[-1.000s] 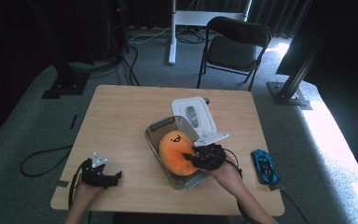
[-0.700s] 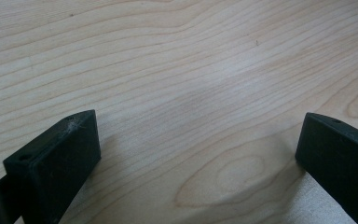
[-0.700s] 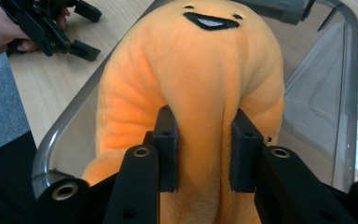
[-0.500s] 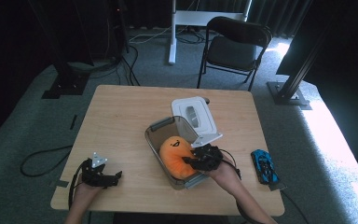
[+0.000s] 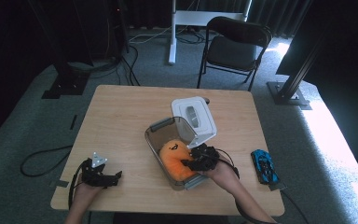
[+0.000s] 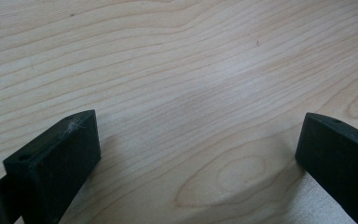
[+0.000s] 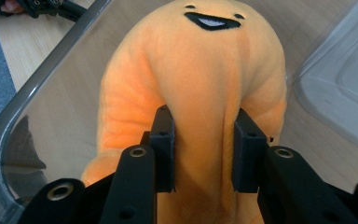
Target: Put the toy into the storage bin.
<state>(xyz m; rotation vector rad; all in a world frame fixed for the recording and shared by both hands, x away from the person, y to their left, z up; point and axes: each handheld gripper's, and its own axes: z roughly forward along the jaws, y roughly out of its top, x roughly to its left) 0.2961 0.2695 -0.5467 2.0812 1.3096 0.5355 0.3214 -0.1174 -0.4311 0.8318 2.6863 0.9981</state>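
**Plush toy held inside clear bin, lid off**

Desk: pale wood, carrying every item listed.

Clear bin: transparent, grey-rimmed, open, near the desk's middle. Contents: one orange plush toy.

White lid: off the bin, lying at its far side and touching it.

Orange plush toy: smiling face stitched on top; sits in the bin, a fold of its body pinched between jaws.

Right gripper: reaches over the bin's rim, jaws closed partway on the plush. Judged step: moving the toy at the bin, in or out cannot be told; next move calls for either a lift clear of the rim or a release.

Left gripper: rests at the desk's near left corner, jaws wide apart, empty.

Blue toy car: near the right edge.
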